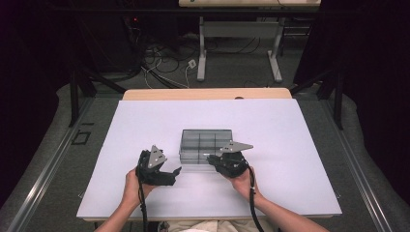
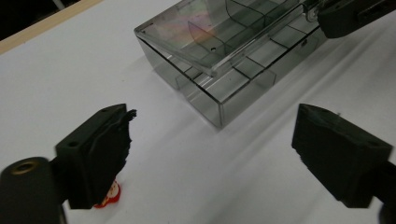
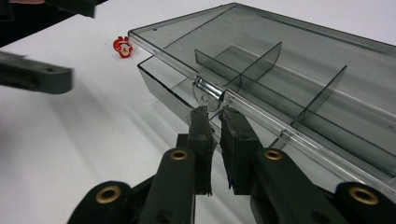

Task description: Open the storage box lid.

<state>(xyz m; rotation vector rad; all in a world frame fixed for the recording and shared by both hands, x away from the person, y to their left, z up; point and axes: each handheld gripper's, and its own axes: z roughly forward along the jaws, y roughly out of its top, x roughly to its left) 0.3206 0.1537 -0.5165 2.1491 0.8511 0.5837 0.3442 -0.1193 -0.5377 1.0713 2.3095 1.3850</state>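
Closest in, the right gripper has its two black jaws pressed nearly together on the clear latch tab at the front edge of the lid, and that lid sits lifted a little off the box's front wall. This is a smoky transparent compartment box, split inside by thin dividers, and it lies on the white table just ahead of both hands, near the middle of the sheet.

Over to the left gripper: jaws spread wide, nothing between them but bare table. In its own view the near corner of the box sits ahead of the gap, close but apart from both pads. From the high view the left gripper is just to the left of the box's front corner, held in the person's left hand, while the right gripper is up against the box's front right, in the right hand.

And there is a small red figurine on the table, tucked right beside the left gripper's left jaw. The right gripper view picks up the same red piece beyond the box's corner, apart from it. Cables trail back from both tools toward the person.
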